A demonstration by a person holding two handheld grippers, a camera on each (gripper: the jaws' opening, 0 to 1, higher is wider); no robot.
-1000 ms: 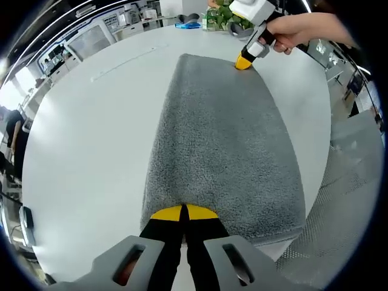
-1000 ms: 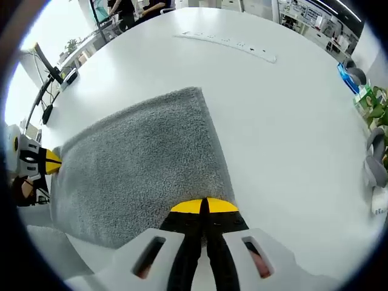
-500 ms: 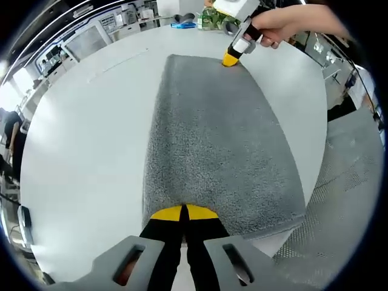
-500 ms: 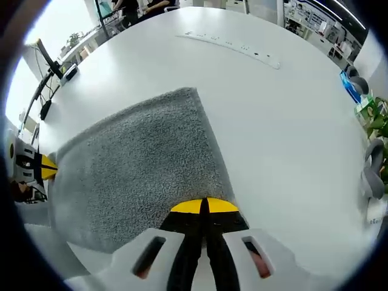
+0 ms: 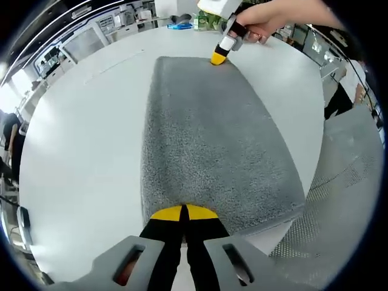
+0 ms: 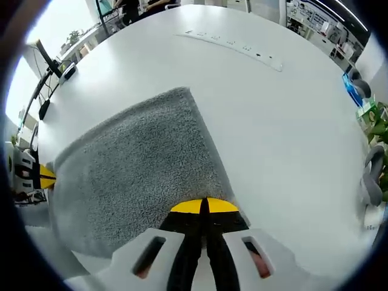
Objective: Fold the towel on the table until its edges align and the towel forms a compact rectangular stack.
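Grey towel (image 5: pixel 212 139) flat on white table (image 5: pixel 79 157), centre frame. Left gripper (image 5: pixel 183 212) clamped on near edge; right gripper (image 6: pixel 203 206) clamped on opposite corner. Plant (image 6: pixel 377 115) far right.

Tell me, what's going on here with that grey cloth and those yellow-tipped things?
A person is folding a grey towel on a white table, using hand-held tongs instead of bare fingers. The left tongs are shut on one corner of the towel, and the right tongs are shut on another corner along the same edge, with the cloth stretched flat between them. A hand grips the right tongs. The towel reaches the table's near edge.
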